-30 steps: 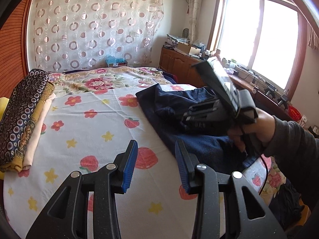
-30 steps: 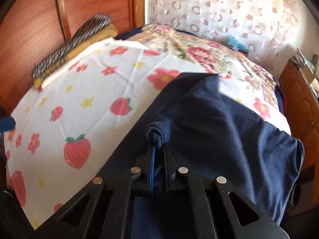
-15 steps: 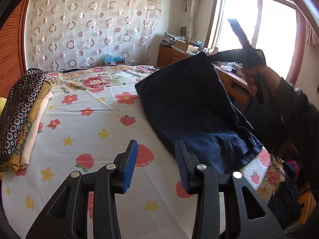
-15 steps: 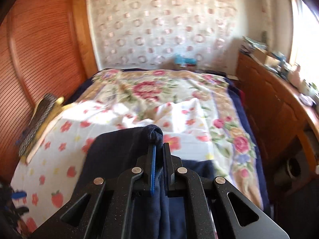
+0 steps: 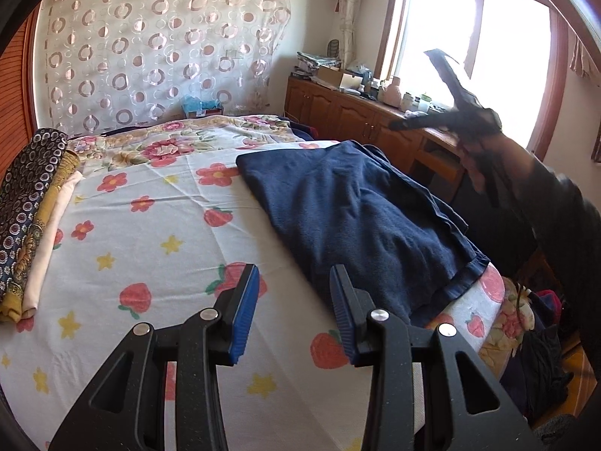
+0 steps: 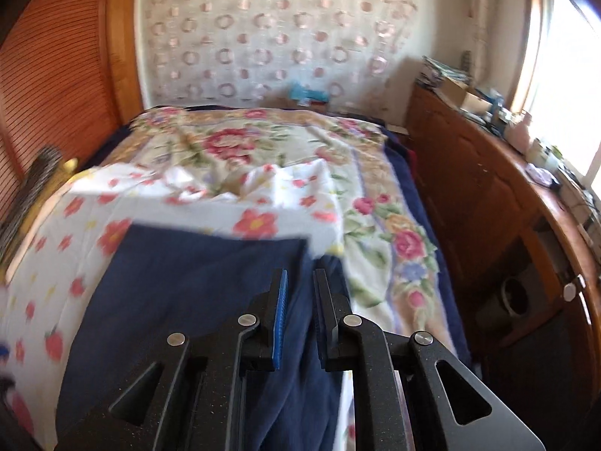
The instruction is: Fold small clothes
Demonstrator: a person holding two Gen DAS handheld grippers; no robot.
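Lying folded on the bed [image 5: 150,248], the cloth [image 5: 360,218] overhangs its near edge — slippage is possible. Both claws hold nothing: left gripper [image 5: 295,312] spread, right gripper [image 6: 300,300] parted — raised clear.

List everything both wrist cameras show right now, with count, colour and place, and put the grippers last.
Navy garment: one, dark blue, lying on the right side of the bed, one end near the bed's edge.
Strawberry sheet: one, white with red and yellow prints, spread over the near part of the bed.
Floral bedcover: one, cream with pink flowers, on the far part of the bed.
Folded stack: several pieces, dark patterned, mustard and cream, along the left bed edge.
Curtain: one, pale with circles, on the back wall.
Wooden cabinet: one, brown, under the window, cluttered top.
Left gripper: open, blue pads, over the sheet.
Right gripper: open, raised above the garment, holding nothing.
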